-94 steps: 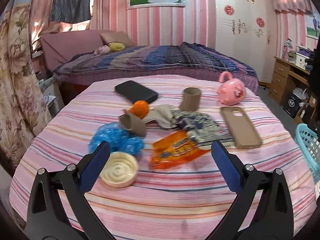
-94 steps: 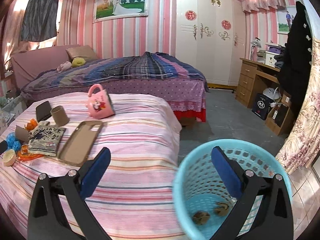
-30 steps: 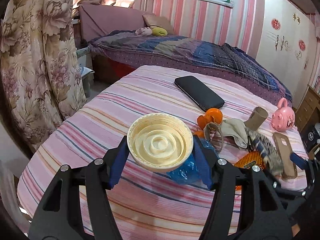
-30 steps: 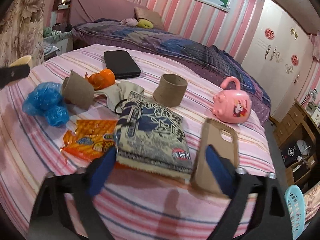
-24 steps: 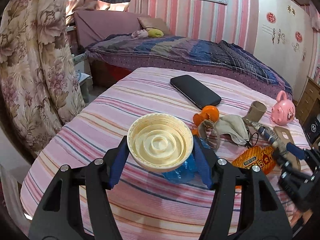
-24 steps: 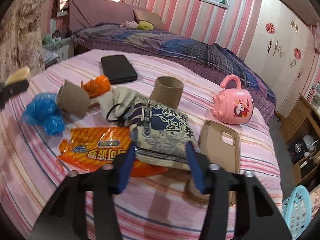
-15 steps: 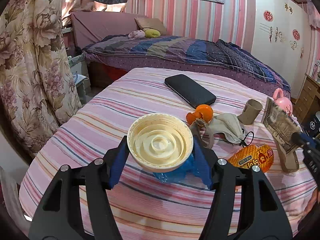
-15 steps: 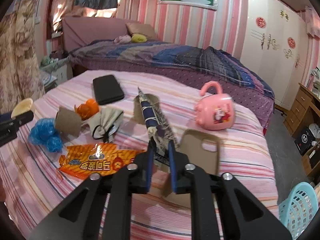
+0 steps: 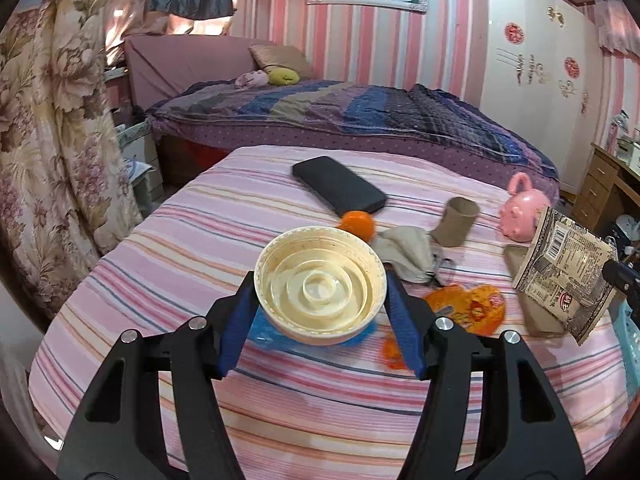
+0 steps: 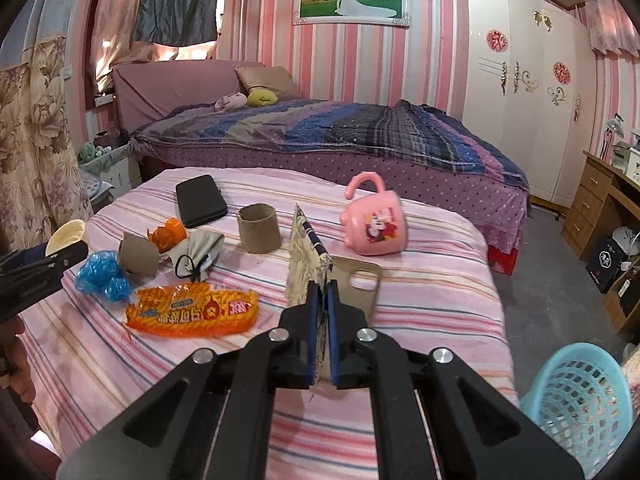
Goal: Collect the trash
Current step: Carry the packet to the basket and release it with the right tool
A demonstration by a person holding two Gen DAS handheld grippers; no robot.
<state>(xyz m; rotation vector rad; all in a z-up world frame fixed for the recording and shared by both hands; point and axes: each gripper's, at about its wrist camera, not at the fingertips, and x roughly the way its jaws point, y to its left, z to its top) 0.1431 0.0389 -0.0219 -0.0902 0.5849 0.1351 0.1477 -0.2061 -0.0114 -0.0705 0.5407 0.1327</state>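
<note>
Cream lid (image 9: 320, 288) clamped in left tongs (image 9: 320, 308); right tongs (image 10: 323, 308) pinch packet (image 10: 305, 256) edgewise. Carry both level to basket (image 10: 582, 396), lower right.

Blue crumpled bag (image 9: 264, 330) mostly hidden behind cream lid (image 9: 320, 285), blue basket (image 10: 582, 404) cut off at four o'clock, its contents too small to tell, phone case (image 10: 360, 280) partly covered by snack packet (image 10: 304, 256).
</note>
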